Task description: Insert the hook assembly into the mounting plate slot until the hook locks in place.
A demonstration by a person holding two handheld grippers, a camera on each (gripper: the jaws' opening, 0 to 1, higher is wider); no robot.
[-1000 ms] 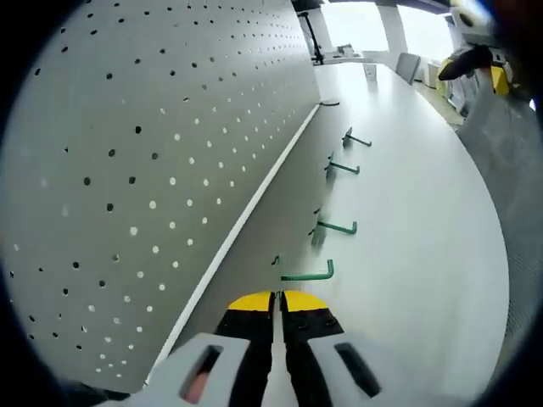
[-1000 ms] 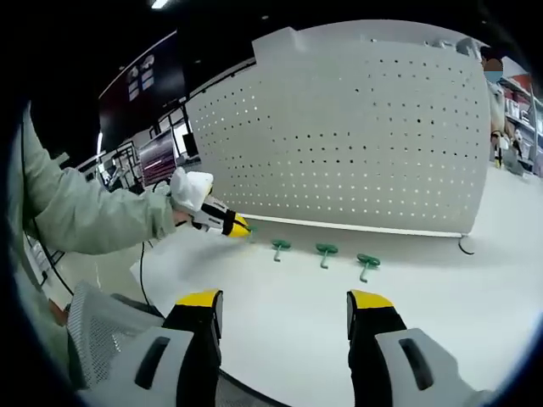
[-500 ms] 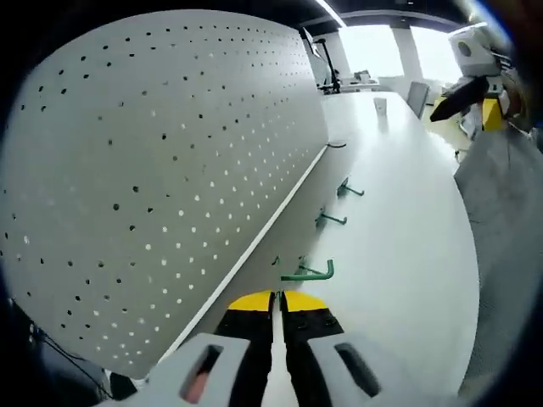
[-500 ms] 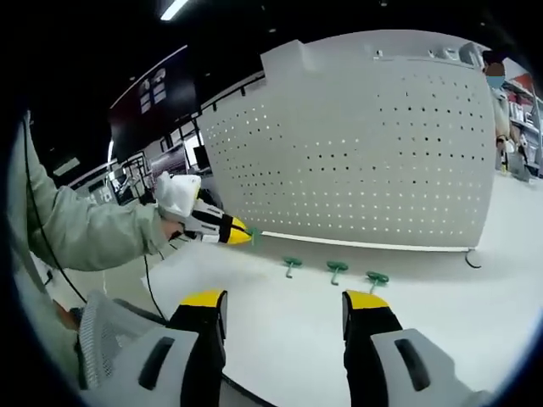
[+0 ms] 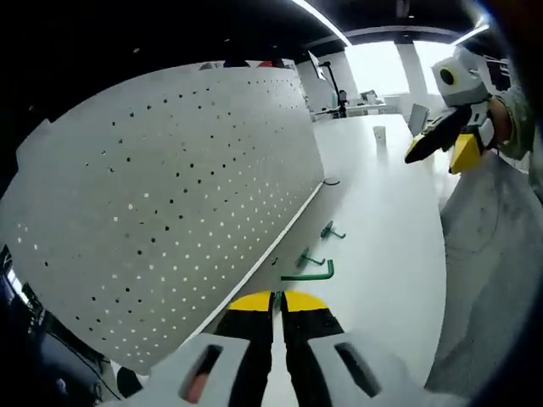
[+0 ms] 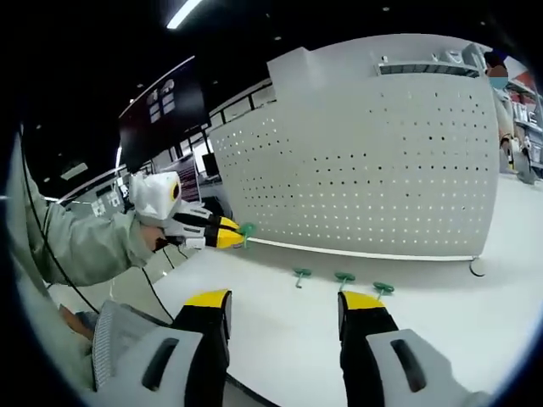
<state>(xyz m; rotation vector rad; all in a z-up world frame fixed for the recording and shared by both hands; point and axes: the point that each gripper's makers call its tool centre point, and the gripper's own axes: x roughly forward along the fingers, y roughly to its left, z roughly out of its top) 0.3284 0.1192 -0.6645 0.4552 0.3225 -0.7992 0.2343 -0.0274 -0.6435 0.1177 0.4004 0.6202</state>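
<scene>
- Left tool (image 5: pixel 278 297), low centre of the left gripper view, pinches a green hook (image 5: pixel 307 274) beside the pegboard (image 5: pixel 170 203).
- Right tool (image 6: pixel 284 305) stands spread above the counter (image 6: pixel 441 305).
- Three hooks (image 6: pixel 341 278) lie mid-frame.

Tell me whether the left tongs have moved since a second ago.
Yes. In the right gripper view the left tongs, shut on a green hook, have risen from the white table beside the three lying hooks to pegboard height.
</scene>
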